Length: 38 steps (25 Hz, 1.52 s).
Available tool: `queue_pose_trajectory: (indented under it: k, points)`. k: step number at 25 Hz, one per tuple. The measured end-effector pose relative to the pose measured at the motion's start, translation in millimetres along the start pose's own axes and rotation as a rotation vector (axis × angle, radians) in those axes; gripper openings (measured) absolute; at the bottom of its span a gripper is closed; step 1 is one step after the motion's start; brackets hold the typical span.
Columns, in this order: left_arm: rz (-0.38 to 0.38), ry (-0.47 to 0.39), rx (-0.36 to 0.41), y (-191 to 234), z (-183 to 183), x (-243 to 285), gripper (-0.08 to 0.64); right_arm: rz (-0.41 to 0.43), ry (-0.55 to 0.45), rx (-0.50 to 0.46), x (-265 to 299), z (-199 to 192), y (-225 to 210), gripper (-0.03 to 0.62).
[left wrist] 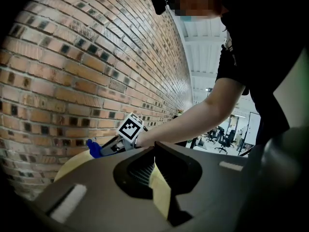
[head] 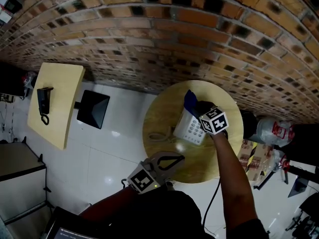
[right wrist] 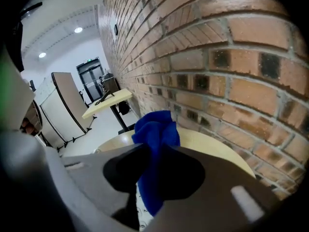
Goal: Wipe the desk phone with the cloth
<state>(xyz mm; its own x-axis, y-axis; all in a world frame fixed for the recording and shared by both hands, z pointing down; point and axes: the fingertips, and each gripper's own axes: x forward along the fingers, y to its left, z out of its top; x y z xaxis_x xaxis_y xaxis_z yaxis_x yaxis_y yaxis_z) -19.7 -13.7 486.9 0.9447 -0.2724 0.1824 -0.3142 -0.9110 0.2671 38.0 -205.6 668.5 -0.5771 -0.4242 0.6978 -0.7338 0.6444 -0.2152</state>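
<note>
A white desk phone (head: 191, 128) lies on the round wooden table (head: 164, 118), with its coiled cord (head: 158, 136) to its left. My right gripper (head: 196, 108) is over the phone's far end, shut on a bunched blue cloth (head: 190, 102). In the right gripper view the cloth (right wrist: 155, 129) hangs between the jaws of the right gripper (right wrist: 154, 154), and a bit of the phone's keypad (right wrist: 140, 212) shows below. My left gripper (head: 179, 158) hovers at the table's near edge, shut and empty. From the left gripper (left wrist: 155, 152) I see the cloth (left wrist: 94, 149) beyond its jaws.
A brick wall (head: 174, 44) runs right behind the round table. A rectangular yellow table (head: 62, 98) with a black phone (head: 44, 101) stands at the left, a black stand (head: 93, 108) beside it. Bags (head: 271, 131) crowd the floor at the right.
</note>
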Motion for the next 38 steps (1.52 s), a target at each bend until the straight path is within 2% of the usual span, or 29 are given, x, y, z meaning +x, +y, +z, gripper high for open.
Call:
queue_pose_trajectory:
  k: [6,12,16,19,22,25,30,34,38]
  points:
    - [0.008,0.004,0.007,8.3,-0.5,-2.0,0.0,0.069,0.005,-0.005,6.9,-20.2,57.6,0.091]
    - [-0.003,0.008,0.019,8.8,-0.8,0.5,0.0,0.151,0.008,0.071,8.6,-61.6,119.6,0.091]
    - [-0.022,0.028,0.013,3.1,-6.2,4.7,0.0,0.201,0.063,0.087,17.8,-97.0,152.5,0.091]
    - [-0.035,0.03,0.013,-2.5,-7.7,8.3,0.0,0.216,0.109,0.082,20.0,-116.5,165.9,0.091]
    - [-0.047,0.025,0.015,-7.0,-6.8,10.9,0.001,0.225,0.09,0.099,14.3,-121.2,164.9,0.091]
    - [-0.064,0.031,0.028,-12.2,-6.7,13.8,0.0,0.212,0.022,0.116,-3.6,-106.2,147.3,0.091]
    - [-0.088,0.019,0.024,-23.7,-0.9,22.1,0.0,0.056,-0.099,0.178,-66.0,-85.8,64.9,0.091]
    - [-0.103,0.019,0.035,-30.1,0.5,26.5,0.001,-0.082,-0.141,0.271,-116.6,-100.0,-13.7,0.091]
    - [-0.107,0.024,0.024,-32.8,-1.7,28.5,0.0,-0.211,-0.086,0.31,-139.5,-135.3,-71.6,0.092]
